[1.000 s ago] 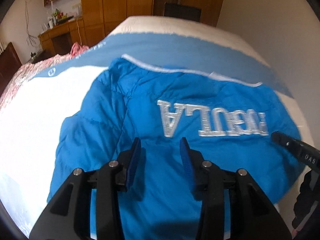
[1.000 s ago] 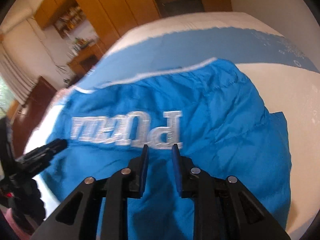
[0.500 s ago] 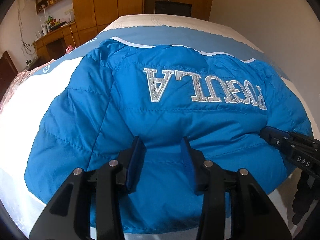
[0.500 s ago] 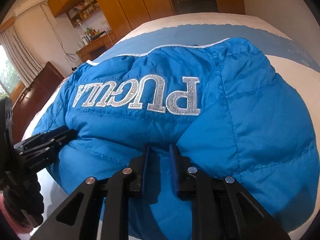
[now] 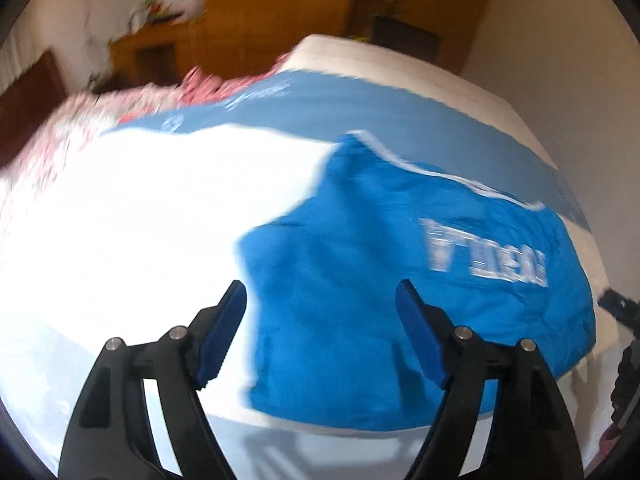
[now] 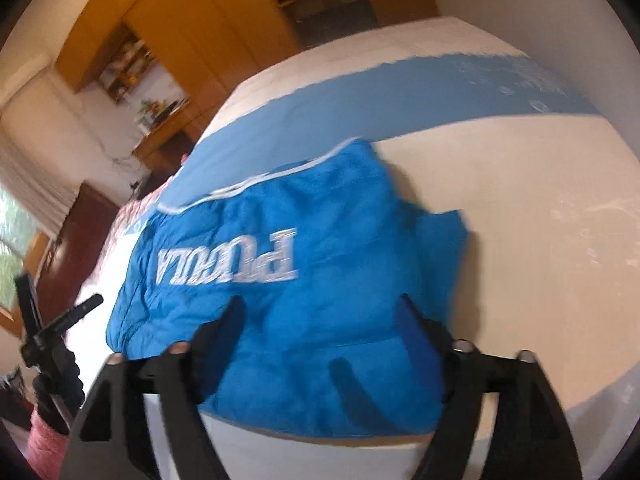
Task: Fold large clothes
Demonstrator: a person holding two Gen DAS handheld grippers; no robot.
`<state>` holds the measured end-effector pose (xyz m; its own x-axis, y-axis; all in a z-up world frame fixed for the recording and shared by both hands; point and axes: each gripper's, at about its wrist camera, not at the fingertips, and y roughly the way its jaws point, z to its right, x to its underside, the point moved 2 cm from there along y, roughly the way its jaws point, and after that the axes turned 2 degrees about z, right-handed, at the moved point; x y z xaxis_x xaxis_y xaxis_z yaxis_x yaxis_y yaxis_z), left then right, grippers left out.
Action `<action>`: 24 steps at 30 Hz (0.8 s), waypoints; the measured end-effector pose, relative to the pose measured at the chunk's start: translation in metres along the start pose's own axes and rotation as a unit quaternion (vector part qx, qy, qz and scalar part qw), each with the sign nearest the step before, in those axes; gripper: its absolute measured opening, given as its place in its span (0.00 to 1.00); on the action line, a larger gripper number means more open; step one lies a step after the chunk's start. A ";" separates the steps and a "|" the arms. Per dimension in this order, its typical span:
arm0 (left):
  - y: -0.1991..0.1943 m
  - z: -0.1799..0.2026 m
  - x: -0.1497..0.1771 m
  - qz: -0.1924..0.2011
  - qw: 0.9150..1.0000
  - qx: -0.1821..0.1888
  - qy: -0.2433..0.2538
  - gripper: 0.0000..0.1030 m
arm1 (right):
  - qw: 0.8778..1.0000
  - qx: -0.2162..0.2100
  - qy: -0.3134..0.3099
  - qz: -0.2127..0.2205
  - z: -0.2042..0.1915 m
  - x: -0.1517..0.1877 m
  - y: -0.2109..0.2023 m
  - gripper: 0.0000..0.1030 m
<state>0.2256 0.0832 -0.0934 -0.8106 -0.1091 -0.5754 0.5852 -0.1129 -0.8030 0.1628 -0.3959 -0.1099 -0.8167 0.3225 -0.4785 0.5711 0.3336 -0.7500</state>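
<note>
In the left wrist view, the left tongs (image 5: 320, 300) stand spread wide with nothing between the blue pads (image 5: 218, 344), released. The blue puffer jacket (image 5: 400, 300) lies folded in a compact bundle on the bed (image 5: 120, 240), filling the picture from the centre out toward 3 o'clock. The left pad sits over the white bedcover just beside the jacket's edge at 7 o'clock, while the right pad overlaps the blue fabric at 5 o'clock; whether it touches is unclear. Silver lettering (image 5: 484, 258) runs upside down across the jacket at 3 o'clock. A blue band of the bedcover (image 5: 360, 108) crosses the bed beyond the jacket toward 12 o'clock, and a pink floral cloth (image 5: 100, 120) lies at 10 o'clock. The tip of the right tongs (image 5: 620, 308) pokes in at the 3 o'clock edge. The picture is blurred.

In the right wrist view, the right tongs (image 6: 320, 312) are likewise spread apart and released, their dark fingers (image 6: 224, 332) framing the near part of the jacket (image 6: 300, 280), which occupies the centre. The lettering (image 6: 228, 264) reads upside down just left of centre. White piping (image 6: 256, 178) edges the jacket's far side toward 11 o'clock, against the blue band (image 6: 400, 92). The left tongs (image 6: 64, 320) appear at 9 o'clock, beside the jacket's left end. Wooden cupboards (image 6: 200, 12) stand in the background at 12 o'clock.
</note>
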 end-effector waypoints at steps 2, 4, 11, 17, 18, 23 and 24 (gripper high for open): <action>0.008 -0.024 0.000 -0.019 0.999 0.012 -0.028 0.74 | 0.999 0.002 0.015 -0.028 0.018 -0.002 0.009 0.82; 0.021 -0.042 -0.001 -0.041 0.996 0.051 -0.057 0.74 | 0.999 0.001 0.021 -0.048 0.028 -0.004 0.022 0.83; 0.074 -0.049 0.008 -0.098 0.982 0.126 -0.104 0.78 | 0.991 -0.038 0.070 -0.105 0.059 -0.002 0.056 0.84; 0.104 -0.033 0.002 -0.120 0.974 0.149 -0.121 0.82 | 0.985 -0.075 0.106 -0.115 0.067 -0.007 0.074 0.86; 0.106 -0.029 0.000 -0.121 0.975 0.147 -0.117 0.78 | 0.984 -0.081 0.108 -0.115 0.066 -0.009 0.076 0.82; 0.100 -0.013 -0.004 -0.115 0.976 0.152 -0.106 0.33 | 0.983 -0.092 0.106 -0.120 0.062 -0.010 0.073 0.44; 0.096 -0.011 -0.004 -0.110 0.976 0.153 -0.106 0.26 | 0.983 -0.096 0.105 -0.118 0.061 -0.010 0.068 0.35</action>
<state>0.2844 0.0842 -0.1698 -0.9135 -0.2471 -0.3231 0.4030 -0.4421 -0.8013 0.2044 -0.4301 -0.1840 -0.9048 0.3855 -0.1811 0.3892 0.5755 -0.7193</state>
